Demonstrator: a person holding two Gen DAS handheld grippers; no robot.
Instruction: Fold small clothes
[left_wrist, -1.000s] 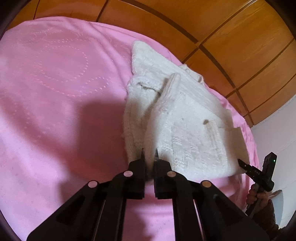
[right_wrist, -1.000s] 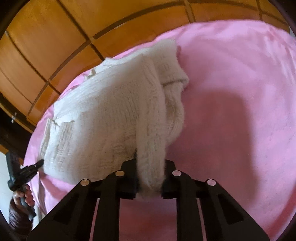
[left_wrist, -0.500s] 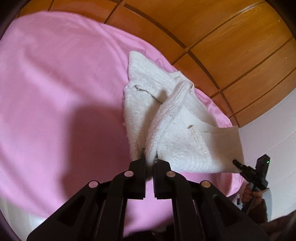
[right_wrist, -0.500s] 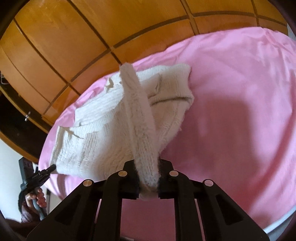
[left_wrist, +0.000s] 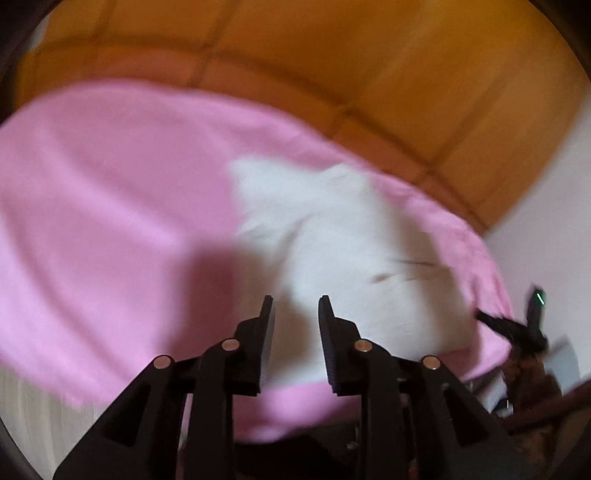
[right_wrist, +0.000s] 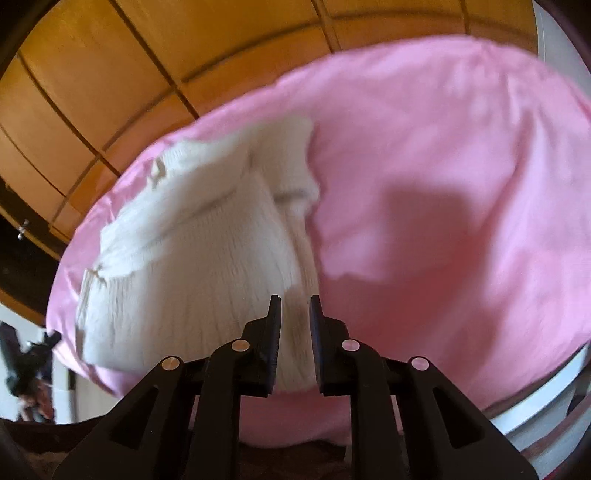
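Note:
A small white knit sweater (left_wrist: 347, 251) lies folded on a pink sheet (left_wrist: 110, 206). In the blurred left wrist view my left gripper (left_wrist: 295, 306) is open and empty, its jaws apart just above the sweater's near edge. In the right wrist view the sweater (right_wrist: 192, 266) lies left of centre, and my right gripper (right_wrist: 294, 306) is open with a narrow gap, holding nothing, over the sweater's near right edge. Each gripper also shows small at the edge of the other's view, the right gripper (left_wrist: 517, 325) and the left gripper (right_wrist: 26, 350).
The pink sheet (right_wrist: 443, 184) covers a raised surface with its front edge close below both grippers. A wooden panelled wall (right_wrist: 147, 55) stands behind it. A white wall (left_wrist: 546, 221) is at the right of the left wrist view.
Both grippers have let go of the sweater and opened. The sweater has dropped flat on the sheet. Both grippers have pulled back toward the near edge; the left view is motion-blurred.

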